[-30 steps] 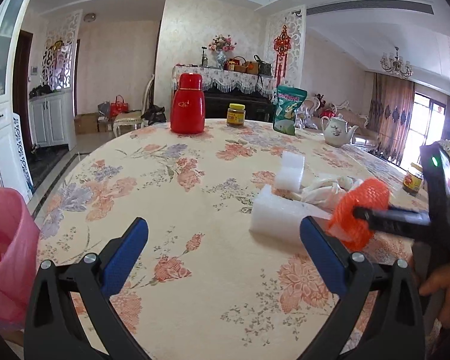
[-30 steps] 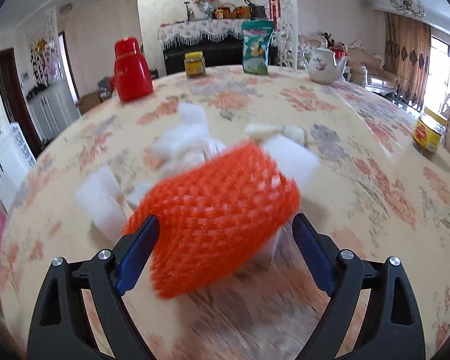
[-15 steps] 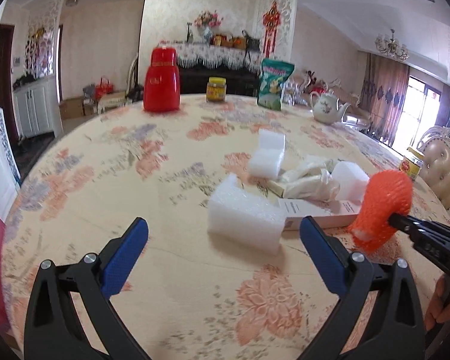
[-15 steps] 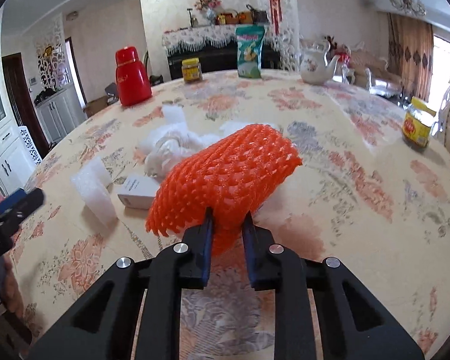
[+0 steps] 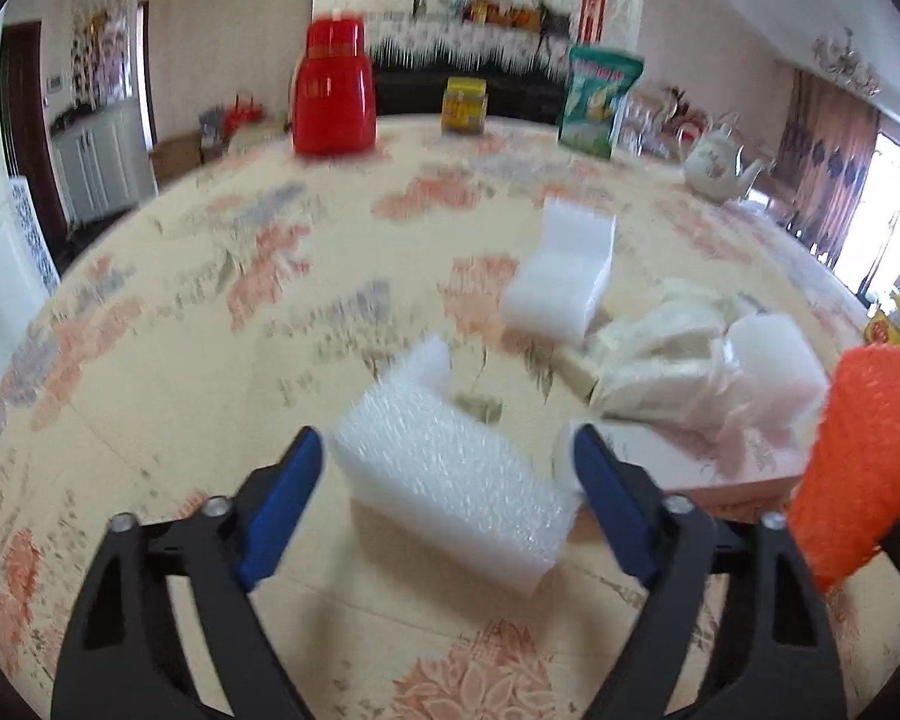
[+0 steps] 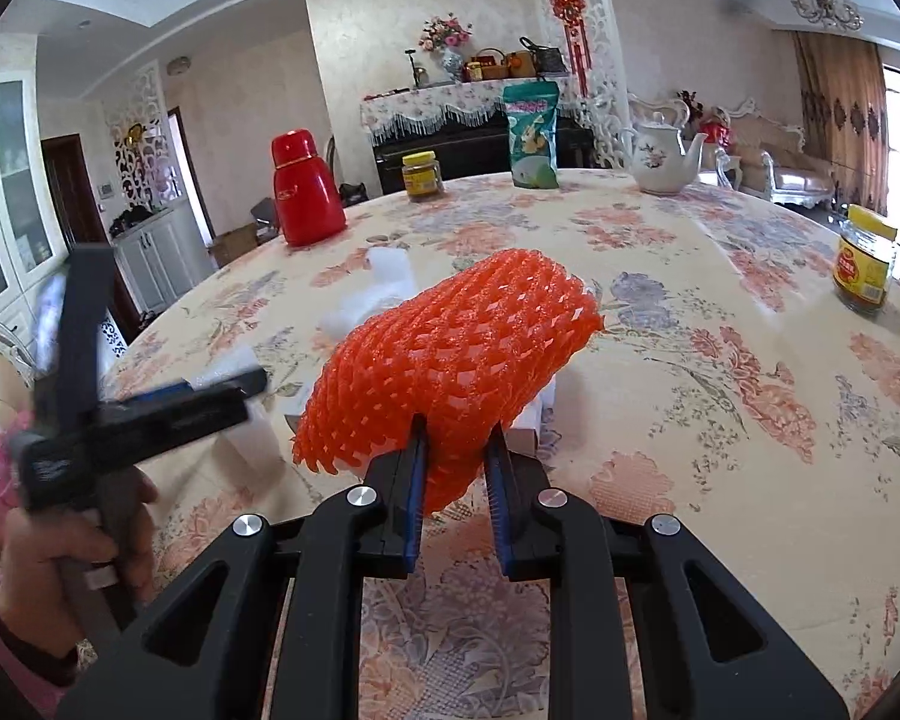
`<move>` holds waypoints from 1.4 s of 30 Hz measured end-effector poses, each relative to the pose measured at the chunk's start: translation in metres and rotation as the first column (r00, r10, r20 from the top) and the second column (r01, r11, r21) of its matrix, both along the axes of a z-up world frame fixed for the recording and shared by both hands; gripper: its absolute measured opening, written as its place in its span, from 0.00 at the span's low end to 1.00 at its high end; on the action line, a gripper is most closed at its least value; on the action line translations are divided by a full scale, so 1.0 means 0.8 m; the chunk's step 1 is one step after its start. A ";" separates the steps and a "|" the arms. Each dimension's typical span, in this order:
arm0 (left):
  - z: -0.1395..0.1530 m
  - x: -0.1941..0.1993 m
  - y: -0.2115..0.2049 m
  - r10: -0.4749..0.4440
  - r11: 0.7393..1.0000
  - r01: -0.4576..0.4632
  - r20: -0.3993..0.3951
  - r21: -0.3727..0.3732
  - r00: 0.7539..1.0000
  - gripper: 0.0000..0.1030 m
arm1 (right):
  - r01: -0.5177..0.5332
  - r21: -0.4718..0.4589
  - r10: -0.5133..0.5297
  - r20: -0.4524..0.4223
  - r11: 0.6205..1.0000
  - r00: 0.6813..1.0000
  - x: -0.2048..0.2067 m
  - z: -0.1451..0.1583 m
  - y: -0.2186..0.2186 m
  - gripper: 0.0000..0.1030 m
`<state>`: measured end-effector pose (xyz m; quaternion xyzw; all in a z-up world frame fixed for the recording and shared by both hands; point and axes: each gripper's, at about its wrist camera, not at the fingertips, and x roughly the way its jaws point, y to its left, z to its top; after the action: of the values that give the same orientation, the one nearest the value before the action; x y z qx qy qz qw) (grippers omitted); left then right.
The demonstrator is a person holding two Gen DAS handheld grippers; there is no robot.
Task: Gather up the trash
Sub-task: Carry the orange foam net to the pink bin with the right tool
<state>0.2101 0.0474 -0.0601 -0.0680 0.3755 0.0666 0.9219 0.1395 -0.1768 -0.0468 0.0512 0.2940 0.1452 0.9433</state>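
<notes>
— What have your jaws got?
— My right gripper (image 6: 455, 468) is clamped narrow on the orange net (image 6: 450, 360), held above the desk (image 6: 720, 420). My left gripper (image 5: 444, 492) is spread wide, with the bubble wrap (image 5: 450, 468) lying between its fingers.
— And beyond that?
— White foam (image 5: 561, 288) and crumpled plastic (image 5: 660, 348); farthest off, a red flask (image 5: 333, 90).

Black tool (image 6: 455, 459) with blue pads (image 6: 414, 483) (silver screws), pink sleeve (image 6: 6, 654).

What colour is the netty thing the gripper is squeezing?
Bright orange. The foam net shows best in the right wrist view, pinched in the right gripper.
</notes>
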 end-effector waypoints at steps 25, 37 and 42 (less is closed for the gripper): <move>0.037 -0.134 -0.011 -0.189 0.982 0.184 0.171 0.048 0.967 0.67 | -0.057 -0.021 0.058 0.006 0.998 0.998 -0.041 0.003 0.029 0.19; 0.055 -0.202 0.030 -0.175 0.984 0.162 0.268 0.067 0.947 0.68 | -0.143 -0.058 0.146 0.037 0.988 0.989 -0.073 0.019 0.084 0.19; 0.056 -0.231 0.060 -0.139 0.990 0.122 0.296 0.074 0.945 0.68 | -0.203 -0.072 0.207 0.044 0.976 0.977 -0.084 0.025 0.120 0.19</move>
<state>0.0254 0.0954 -0.0149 -0.0272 0.2327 0.0045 0.9722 0.0725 -0.0808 -0.0270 -0.0147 0.2782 0.2331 0.9317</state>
